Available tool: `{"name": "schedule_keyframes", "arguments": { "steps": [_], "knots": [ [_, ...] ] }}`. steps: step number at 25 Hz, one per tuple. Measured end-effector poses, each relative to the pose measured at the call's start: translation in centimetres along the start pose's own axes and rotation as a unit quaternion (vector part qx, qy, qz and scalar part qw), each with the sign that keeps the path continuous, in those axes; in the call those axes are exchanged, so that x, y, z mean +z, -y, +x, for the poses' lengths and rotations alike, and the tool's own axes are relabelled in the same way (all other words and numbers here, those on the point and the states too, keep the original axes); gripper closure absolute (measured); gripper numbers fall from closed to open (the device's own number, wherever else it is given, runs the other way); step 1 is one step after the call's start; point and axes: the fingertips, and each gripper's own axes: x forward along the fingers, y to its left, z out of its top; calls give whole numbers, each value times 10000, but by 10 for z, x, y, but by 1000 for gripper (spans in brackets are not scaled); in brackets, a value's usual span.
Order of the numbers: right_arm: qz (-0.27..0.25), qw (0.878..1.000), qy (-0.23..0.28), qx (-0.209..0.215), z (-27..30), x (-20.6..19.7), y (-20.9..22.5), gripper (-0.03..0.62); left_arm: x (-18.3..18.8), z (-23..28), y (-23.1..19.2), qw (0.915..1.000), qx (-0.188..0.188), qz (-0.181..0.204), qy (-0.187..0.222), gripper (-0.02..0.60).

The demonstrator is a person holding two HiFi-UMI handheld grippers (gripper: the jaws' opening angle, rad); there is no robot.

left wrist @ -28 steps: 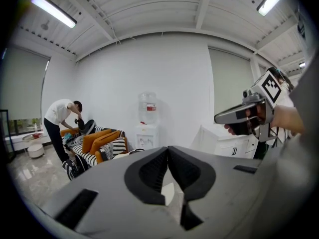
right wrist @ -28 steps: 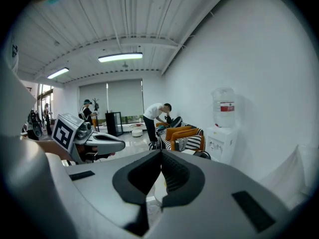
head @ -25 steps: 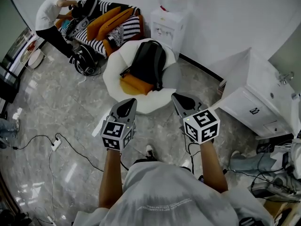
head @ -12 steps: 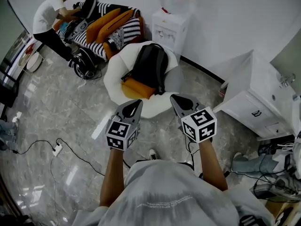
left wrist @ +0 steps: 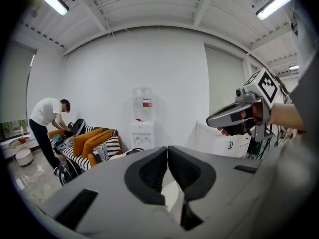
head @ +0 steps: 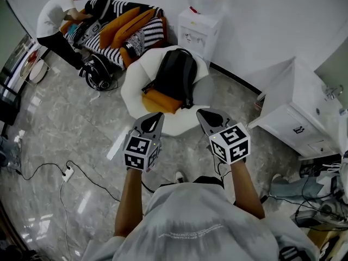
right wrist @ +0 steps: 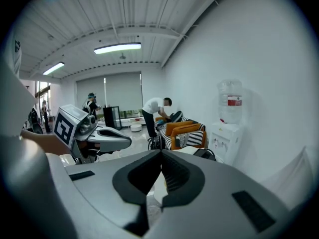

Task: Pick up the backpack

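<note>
On white chair [head: 129, 87], backpack [head: 175, 74] w/ orange cushion [head: 157, 100]

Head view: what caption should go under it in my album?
Left hand-held gripper and right hand-held gripper point at a black backpack on a white chair.

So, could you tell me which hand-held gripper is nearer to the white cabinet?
Right. In the head view, the right hand-held gripper hangs over the floor to the left of the white cabinet; the left hand-held gripper is farther left, beyond the right one.
</note>
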Motion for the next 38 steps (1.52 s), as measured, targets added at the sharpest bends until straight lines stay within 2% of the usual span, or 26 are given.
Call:
{"name": "schedule_keyframes", "arguments": {
  "steps": [11, 16, 21, 38],
  "knots": [
    [130, 9997, -5, -207, 3, -1, 8, 592, -2, 2, -11, 10000, 23, -21, 3, 555],
    [81, 9997, 24, -246, 19, 6, 15, 592, 2, 8, -33, 9994, 270, -157, 124, 575],
    [127, 9996, -14, -235, 35, 8, 31, 592, 4, 24, -50, 9992, 352, -182, 83, 577],
    [294, 9990, -260, -191, 83, 16, 85, 592, 7, 86, -81, 9991, 242, -251, -240, 577]
  ]
}}
